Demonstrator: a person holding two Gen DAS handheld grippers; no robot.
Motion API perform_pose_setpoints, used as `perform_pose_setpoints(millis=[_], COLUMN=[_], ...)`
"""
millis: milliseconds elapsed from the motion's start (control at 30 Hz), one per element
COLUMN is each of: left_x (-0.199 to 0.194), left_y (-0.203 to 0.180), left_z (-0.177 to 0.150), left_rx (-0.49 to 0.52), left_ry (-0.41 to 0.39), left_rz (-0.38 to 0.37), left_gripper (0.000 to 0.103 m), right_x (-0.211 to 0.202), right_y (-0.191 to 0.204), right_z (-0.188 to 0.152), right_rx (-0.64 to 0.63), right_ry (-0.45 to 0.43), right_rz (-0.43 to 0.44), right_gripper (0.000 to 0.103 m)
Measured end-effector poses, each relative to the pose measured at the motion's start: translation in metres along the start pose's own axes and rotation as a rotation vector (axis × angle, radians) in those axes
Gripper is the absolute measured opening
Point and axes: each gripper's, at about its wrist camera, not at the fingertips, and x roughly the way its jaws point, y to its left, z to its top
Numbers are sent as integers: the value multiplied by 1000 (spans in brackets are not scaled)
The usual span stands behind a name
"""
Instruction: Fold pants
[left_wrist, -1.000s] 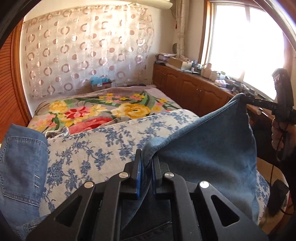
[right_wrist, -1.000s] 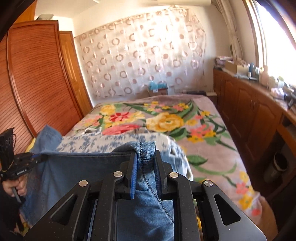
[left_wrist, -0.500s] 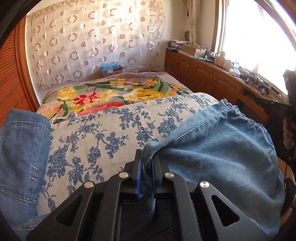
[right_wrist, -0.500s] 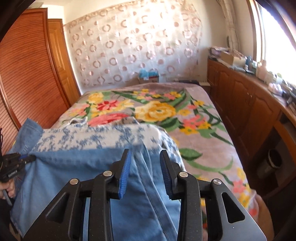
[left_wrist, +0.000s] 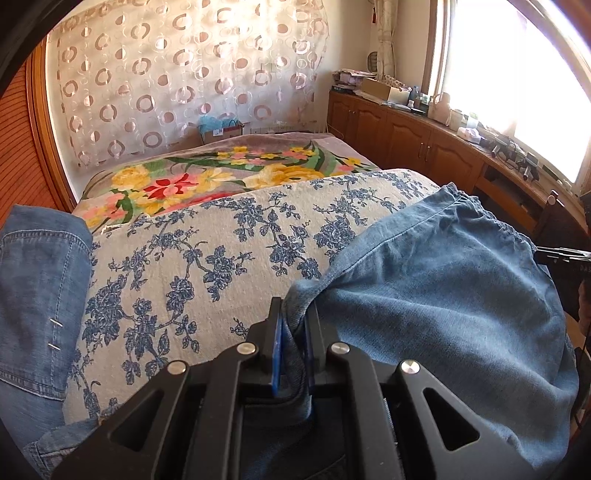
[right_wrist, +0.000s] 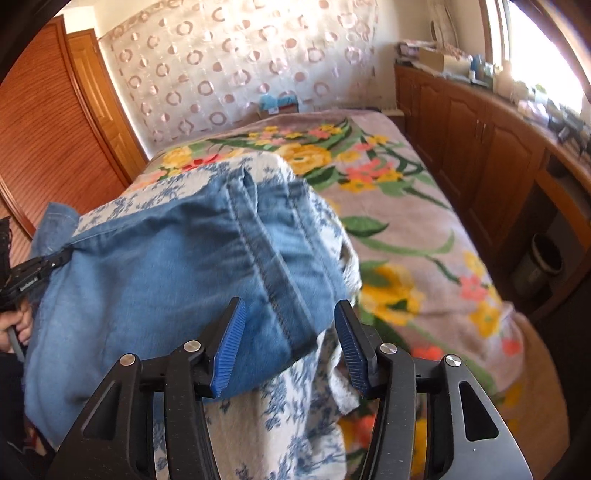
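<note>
left wrist view: left gripper (left_wrist: 293, 328), jaws clamped on a fold of the blue denim pants (left_wrist: 443, 295), which lie on the blue-flowered white cloth (left_wrist: 207, 266) over the bed. right wrist view: right gripper (right_wrist: 288, 343), jaws apart & just been opening, pants' stitched edge btwn them, pads not pressing it.

You worked in a home bedroom: a bed (left_wrist: 229, 177) under a floral blanket, wooden cabinets (right_wrist: 476, 147), a curtained wall (left_wrist: 184, 74).
</note>
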Motion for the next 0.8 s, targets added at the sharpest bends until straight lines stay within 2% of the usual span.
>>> perform_pose_setpoints(millis=[133,167,200,233,267,333,400,500,633,700,767,800], left_x=[2,2,2,2,2,1,0,-1,-3,-5,-9,-12], left_y=[-1,-1,-1,-1,-1,-1,-1,-1,-3,-5,-7,-9], left_z=[-1,-1,-1,-1,-1,-2,-2,-3,-3,-2,-2,-3], left_rx=[1,1,0,-1,-1,0,1,6,16,20,21,23], left_ry=[4,3,1,-1,-3,-10,-17,-18,-13,-9,-11,-15], left_rz=[2,1,-1,-2,-4,-7,-13,-13,-8,0,-5,-14], left_gripper=[8,8,8,8,8,8,8,10,14,26,32,41], right_x=[4,3,0,-3,-7,-24,-43,-62,-64,-53,-35,-30], right_y=[4,6,7,9,11,12,13,14,23,23,20,19], right_z=[-2,0,1,3,3,14,27,44,56,56,51,47], right_rx=[9,7,0,-9,-15,-36,-42,-58,-113,-121,-108,-98], right_ry=[23,23,14,1,-15,-79,-155,-220,-235,-211,-159,-142], right_rz=[21,15,12,17,20,15,-7,-14,-55,-77,-102,-111], right_gripper=[51,44,25,17,14,3,3,2,2,2,2,3])
